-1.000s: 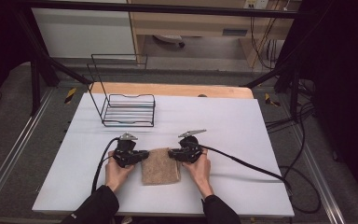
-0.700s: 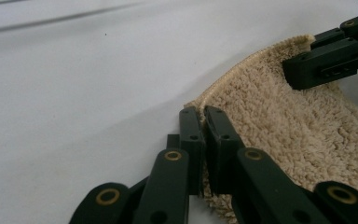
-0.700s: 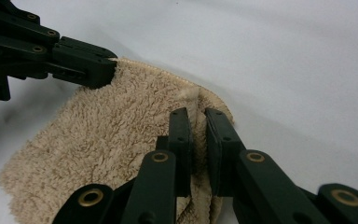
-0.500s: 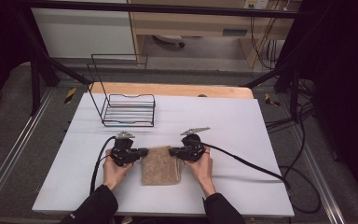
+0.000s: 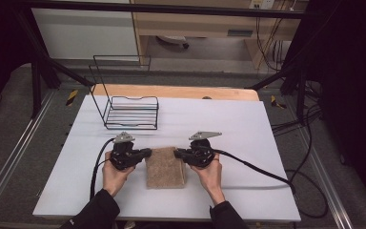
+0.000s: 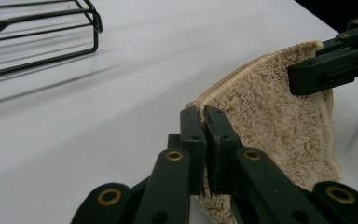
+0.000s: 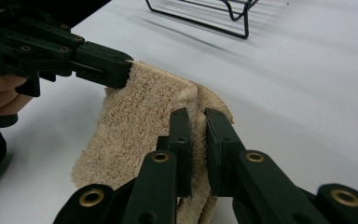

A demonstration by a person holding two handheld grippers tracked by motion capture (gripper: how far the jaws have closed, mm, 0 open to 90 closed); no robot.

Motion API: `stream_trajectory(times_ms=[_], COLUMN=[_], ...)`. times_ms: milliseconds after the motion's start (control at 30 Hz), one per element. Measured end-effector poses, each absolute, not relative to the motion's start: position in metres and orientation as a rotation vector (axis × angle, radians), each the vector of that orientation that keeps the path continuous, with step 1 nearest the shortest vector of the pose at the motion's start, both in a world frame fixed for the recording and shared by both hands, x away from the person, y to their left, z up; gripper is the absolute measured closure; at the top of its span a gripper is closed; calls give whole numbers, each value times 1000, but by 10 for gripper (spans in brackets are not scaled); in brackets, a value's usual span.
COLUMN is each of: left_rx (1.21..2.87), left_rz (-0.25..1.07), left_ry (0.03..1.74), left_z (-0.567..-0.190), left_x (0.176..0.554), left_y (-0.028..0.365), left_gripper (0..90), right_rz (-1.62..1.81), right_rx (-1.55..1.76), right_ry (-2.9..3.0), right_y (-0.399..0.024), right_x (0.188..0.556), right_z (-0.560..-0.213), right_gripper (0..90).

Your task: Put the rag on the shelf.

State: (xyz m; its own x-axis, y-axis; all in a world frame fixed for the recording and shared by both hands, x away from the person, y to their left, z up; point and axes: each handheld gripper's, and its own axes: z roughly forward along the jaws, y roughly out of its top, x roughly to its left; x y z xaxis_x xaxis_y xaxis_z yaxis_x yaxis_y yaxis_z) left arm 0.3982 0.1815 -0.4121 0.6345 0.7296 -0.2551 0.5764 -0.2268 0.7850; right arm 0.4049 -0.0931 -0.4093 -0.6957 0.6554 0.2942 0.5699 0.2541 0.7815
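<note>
A beige towel (image 5: 166, 167) lies near the front edge of the white desk (image 5: 267, 143), about at its middle, between the two grippers. The left gripper (image 5: 147, 152) pinches the towel's far left corner, and the right gripper (image 5: 176, 153) pinches the far right corner; both pairs of fingers are closed on the cloth. From the high view the towel looks nearly flat. The left gripper view shows more: the far hem (image 6: 242, 74) is lifted off the desk and sags between the two grips, and the cloth hangs down toward the desk. The right gripper view shows the cloth squeezed between its fingers (image 7: 182, 135). A wire rack (image 5: 131, 112) stands well apart, near the far left corner.
</note>
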Motion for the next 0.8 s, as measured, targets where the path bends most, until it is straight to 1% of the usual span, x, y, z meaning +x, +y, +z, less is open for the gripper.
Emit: stream_trajectory(times_ms=[800], left_rx=[1866], left_rz=[284], left_ry=[938], left_z=[-373], left_x=[377], left_y=[177], left_gripper=[871], right_rz=[1551], right_rx=[1070], right_ry=[2281], right_y=[-104], right_x=[389], right_z=[-383], right_gripper=[823])
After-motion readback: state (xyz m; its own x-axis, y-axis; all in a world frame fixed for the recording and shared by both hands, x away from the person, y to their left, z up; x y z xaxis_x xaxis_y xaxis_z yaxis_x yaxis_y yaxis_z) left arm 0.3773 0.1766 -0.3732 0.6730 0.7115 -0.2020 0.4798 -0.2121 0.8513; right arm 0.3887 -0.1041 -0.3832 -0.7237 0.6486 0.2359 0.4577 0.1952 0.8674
